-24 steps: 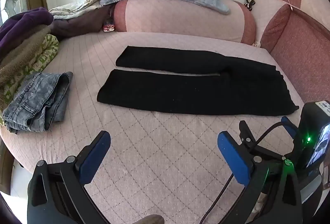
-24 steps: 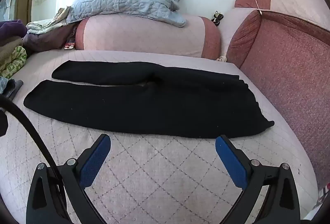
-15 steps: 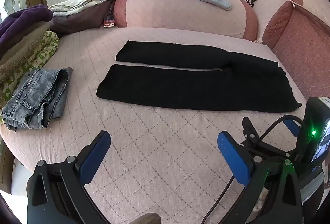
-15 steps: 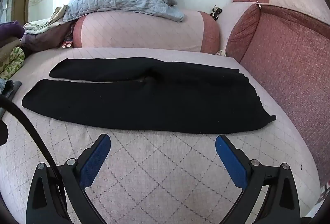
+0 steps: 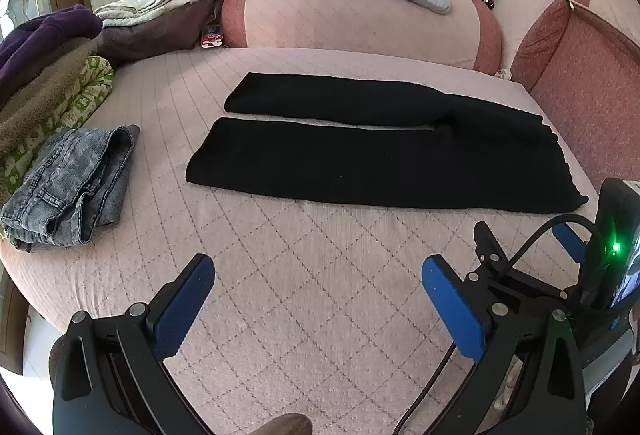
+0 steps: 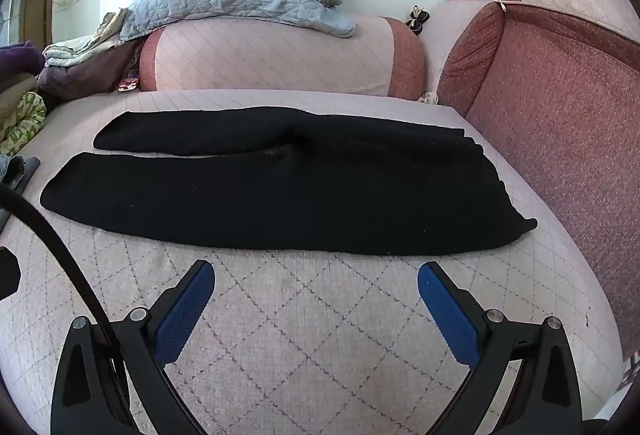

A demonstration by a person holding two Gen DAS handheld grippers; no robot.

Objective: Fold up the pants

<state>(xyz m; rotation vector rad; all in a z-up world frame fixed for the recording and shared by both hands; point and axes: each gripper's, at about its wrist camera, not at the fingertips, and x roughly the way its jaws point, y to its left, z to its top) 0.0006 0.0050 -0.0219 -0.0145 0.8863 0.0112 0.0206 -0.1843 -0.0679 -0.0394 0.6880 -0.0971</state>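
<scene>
Two hand-held grippers wide apart, empty | black pants [image 5: 376, 159] flat on bed [image 5: 280, 295]

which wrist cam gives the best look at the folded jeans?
Left wrist. The folded jeans lie whole and unblocked at the left of the bed, left of the black pants. The right wrist view catches only a sliver of denim at its left edge.
</scene>
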